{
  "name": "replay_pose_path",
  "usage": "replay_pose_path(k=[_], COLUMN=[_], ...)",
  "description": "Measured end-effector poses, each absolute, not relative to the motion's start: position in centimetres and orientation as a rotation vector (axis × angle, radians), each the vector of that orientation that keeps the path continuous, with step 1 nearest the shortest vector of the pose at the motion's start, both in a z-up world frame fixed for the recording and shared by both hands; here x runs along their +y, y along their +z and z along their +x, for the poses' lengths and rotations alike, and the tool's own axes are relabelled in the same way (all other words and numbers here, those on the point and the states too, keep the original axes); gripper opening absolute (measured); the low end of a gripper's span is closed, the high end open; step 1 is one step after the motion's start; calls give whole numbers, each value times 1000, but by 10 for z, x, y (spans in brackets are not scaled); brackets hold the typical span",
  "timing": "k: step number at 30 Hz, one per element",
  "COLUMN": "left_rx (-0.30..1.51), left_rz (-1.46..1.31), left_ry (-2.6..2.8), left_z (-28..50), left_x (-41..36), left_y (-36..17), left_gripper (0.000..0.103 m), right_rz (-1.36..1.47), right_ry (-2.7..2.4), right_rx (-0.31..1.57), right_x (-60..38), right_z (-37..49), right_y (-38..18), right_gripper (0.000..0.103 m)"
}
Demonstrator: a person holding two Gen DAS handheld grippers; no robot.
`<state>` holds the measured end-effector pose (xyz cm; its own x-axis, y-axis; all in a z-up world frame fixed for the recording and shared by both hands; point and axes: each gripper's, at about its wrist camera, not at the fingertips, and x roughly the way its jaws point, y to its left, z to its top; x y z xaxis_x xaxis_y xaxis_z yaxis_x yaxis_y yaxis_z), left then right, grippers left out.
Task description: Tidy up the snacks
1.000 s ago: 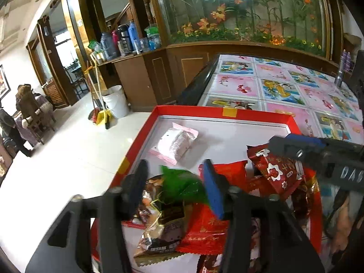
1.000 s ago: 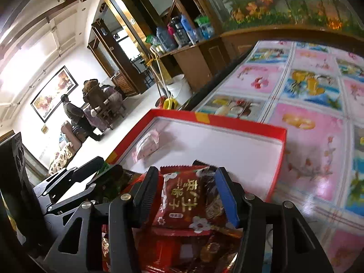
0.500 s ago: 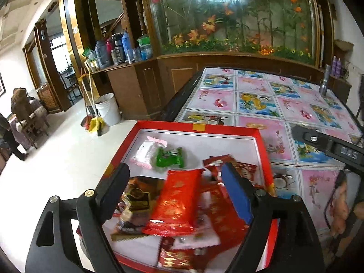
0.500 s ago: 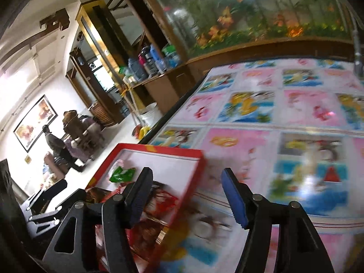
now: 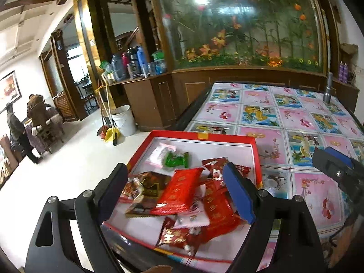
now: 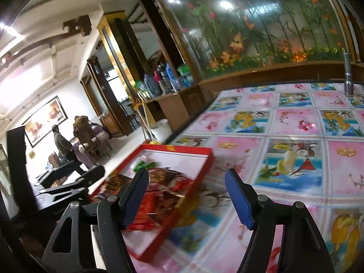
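Note:
A red tray (image 5: 256, 159) with a white floor sits on the table's near left corner. In it lie a green packet (image 5: 177, 160) beside a white-pink packet (image 5: 158, 154) at the back, and a long red packet (image 5: 179, 191) on a heap of red and brown packets. My left gripper (image 5: 174, 170) hovers above the heap, its jaws opening with nothing between them. My right gripper (image 6: 186, 174) hangs over the tray's right rim (image 6: 202, 175) and the tablecloth, jaws also opening and empty. One of its fingers (image 5: 336, 159) shows at the right of the left wrist view.
The table (image 5: 295, 118) wears a cloth of pink and blue picture squares. A silver cylinder (image 5: 328, 88) stands at its far right. Left of the table the floor drops away, with a white bucket (image 5: 122, 120), brooms, a wooden cabinet with bottles (image 5: 136, 66) and people (image 5: 16, 132) far off.
The left gripper let go of the green packet, which now lies at the tray's back, and drew back upward. The right gripper released its red packet and swung right over the tablecloth. Both jaws widened.

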<state>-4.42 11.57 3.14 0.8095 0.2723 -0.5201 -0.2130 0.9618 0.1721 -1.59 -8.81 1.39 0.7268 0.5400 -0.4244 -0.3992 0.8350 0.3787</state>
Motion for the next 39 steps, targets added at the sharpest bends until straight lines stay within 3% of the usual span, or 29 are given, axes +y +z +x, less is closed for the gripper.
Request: replay_pose_path(k=[12,39], left_rx=[545,562], left_rz=[59,-89], left_ry=[290,349], left_z=[-72,-83], left_x=[155,214], left_y=[25,4], left_gripper=[94,94], right_rz=[188,11], right_ry=[568,624], right_rx=[497,483], right_x=[-41,39], right_z=[-54,-66], right_y=[17,10], right_gripper=[78,80])
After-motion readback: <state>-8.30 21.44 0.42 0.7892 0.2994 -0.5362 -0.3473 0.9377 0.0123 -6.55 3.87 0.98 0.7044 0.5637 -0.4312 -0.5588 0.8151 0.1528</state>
